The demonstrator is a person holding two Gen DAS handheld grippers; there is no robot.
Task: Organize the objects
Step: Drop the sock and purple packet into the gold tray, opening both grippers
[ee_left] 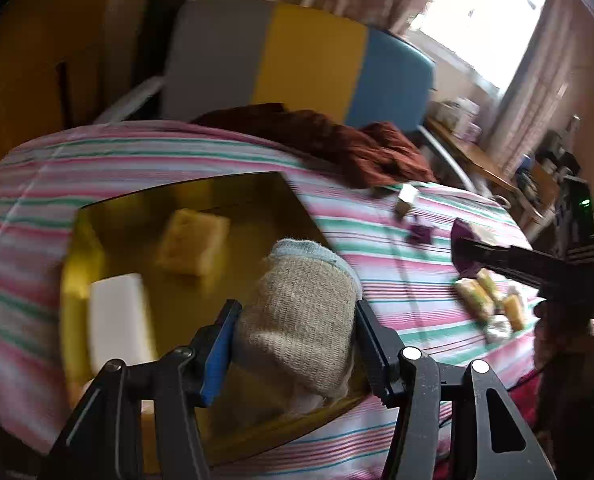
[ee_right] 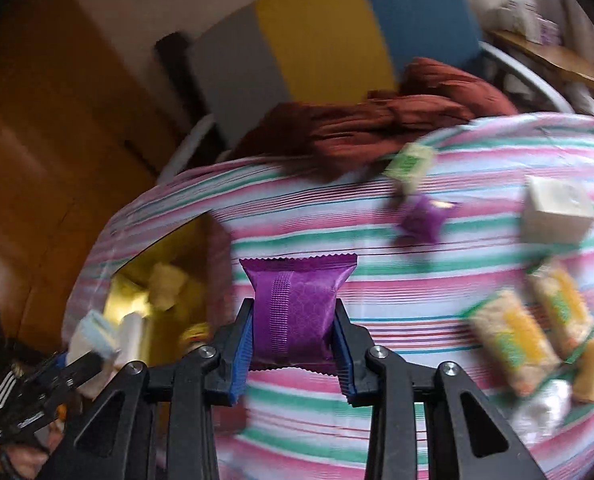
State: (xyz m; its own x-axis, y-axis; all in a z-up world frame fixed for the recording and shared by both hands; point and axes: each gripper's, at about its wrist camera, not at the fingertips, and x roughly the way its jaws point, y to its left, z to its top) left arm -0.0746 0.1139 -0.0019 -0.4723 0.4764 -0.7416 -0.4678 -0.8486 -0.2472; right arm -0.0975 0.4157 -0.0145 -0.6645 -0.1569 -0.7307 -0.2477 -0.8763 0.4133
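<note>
My left gripper [ee_left: 297, 312] is shut on a rolled beige sock with a pale blue cuff [ee_left: 301, 312], held over the open yellow box [ee_left: 85, 240]. A white block [ee_left: 119, 320] and a yellow sponge-like block [ee_left: 193, 242] lie inside the box. My right gripper [ee_right: 293, 320] is shut on a purple snack packet [ee_right: 297, 308] above the striped cloth. In the left wrist view the right gripper [ee_left: 463, 256] shows at the right with the purple packet [ee_left: 467, 236]. In the right wrist view the left gripper [ee_right: 93, 344] shows at the lower left with the sock [ee_right: 93, 336].
On the striped cloth [ee_right: 377, 240] lie a small purple packet [ee_right: 421, 220], a green-labelled box [ee_right: 411, 164], a white cube [ee_right: 557, 212], and several yellow-green snack packs [ee_right: 509, 336]. A crumpled rust-brown cloth [ee_right: 397, 116] lies at the far edge. A grey, yellow and blue panel [ee_left: 297, 56] stands behind.
</note>
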